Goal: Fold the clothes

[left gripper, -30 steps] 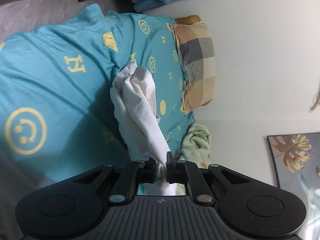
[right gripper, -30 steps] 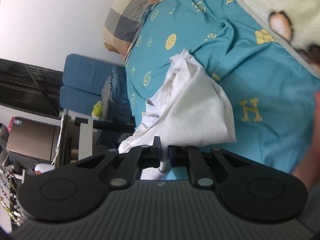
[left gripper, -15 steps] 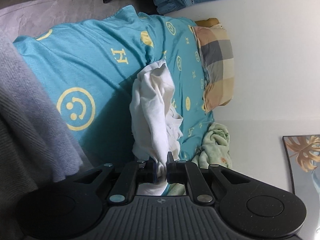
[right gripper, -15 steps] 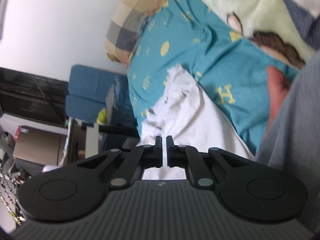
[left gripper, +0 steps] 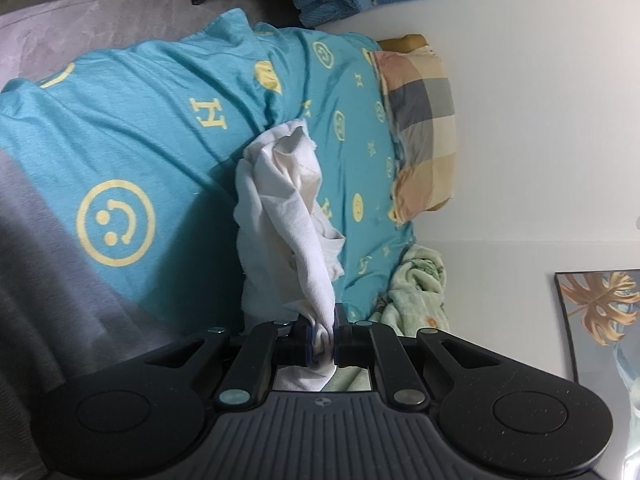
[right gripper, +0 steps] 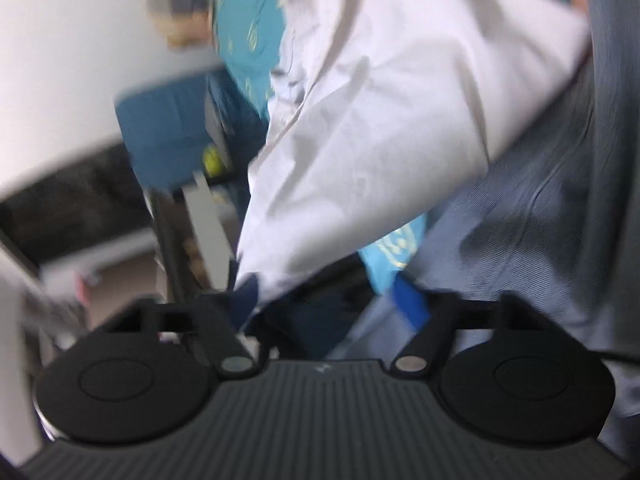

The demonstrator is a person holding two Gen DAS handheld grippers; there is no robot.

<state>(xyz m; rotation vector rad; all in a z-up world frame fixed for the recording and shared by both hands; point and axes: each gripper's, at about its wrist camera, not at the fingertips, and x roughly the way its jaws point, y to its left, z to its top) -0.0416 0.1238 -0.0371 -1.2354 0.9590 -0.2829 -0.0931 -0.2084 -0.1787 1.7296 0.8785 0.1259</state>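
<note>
Your left tool [left gripper: 324, 336] is clamped on a twisted end of the white garment [left gripper: 288, 208] — the cloth is pinched between both pads, and a short tail of it hangs below them, partly hidden behind the tool's black body. From that pinch the garment runs up and away from you as a rumpled rope, then spreads into a loose heap lying on the teal bedsheet [left gripper: 168, 152]. You cannot make out a sleeve, collar or hem in that heap; the folds cover each other.

Your right tool [right gripper: 328, 308] stands wide apart, its blue-padded fingers [right gripper: 410, 300] spread to either side. The whole right view is smeared by motion, so edges are soft. The white garment [right gripper: 380, 120] fills the middle of it, and its lowest corner sits right at the left finger — whether it touches the pad or only passes in front, you cannot tell. To the right, grey clothing [right gripper: 560, 220] of your own body blocks most of that side.

Farther off in the left view, a pale green blanket [left gripper: 420, 288] is bunched just beside the sheet's edge, partly cut off by the tool. Beyond the garment a checked pillow [left gripper: 424, 120] lies at the head of the bed against the white wall [left gripper: 540, 80]. A framed leaf picture [left gripper: 596, 312] is cropped at the right edge.
</note>
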